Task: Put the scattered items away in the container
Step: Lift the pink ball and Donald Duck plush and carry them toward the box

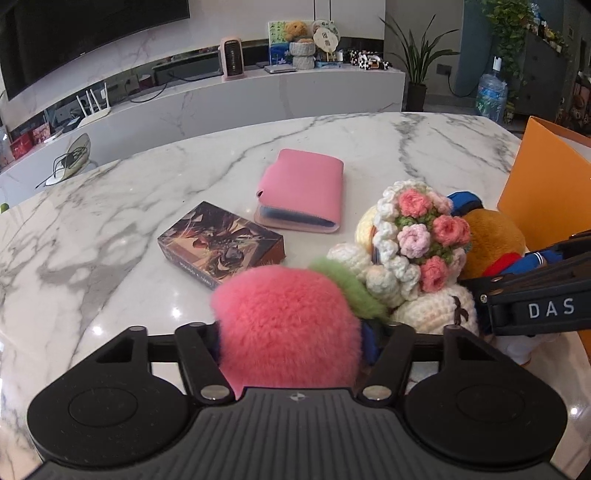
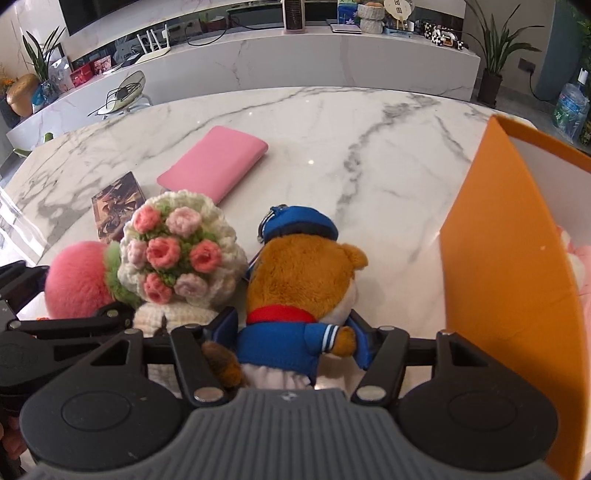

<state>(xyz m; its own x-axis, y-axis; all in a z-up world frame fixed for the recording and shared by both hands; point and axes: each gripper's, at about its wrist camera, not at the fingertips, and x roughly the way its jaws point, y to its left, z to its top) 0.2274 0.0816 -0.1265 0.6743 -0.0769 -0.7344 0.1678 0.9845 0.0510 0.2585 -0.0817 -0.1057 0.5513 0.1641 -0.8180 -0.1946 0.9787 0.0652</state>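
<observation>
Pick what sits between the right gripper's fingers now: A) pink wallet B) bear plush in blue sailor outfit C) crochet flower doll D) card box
B: in the right wrist view the bear plush in its blue outfit sits between the fingers of the right gripper, while the pink wallet lies apart on the table.

Home living room, wall television [image 1: 74, 33], marble media console [image 1: 258, 96], potted plant [image 1: 417, 62]

left gripper [image 1: 291, 343]: low over the table, 2 fingers closed against a pink fluffy plush [image 1: 284, 325] | right gripper [image 2: 295, 339]: just beside it on its right, level with it, 2 fingers clamped on the blue-jacketed body of a bear plush [image 2: 295, 295]
</observation>
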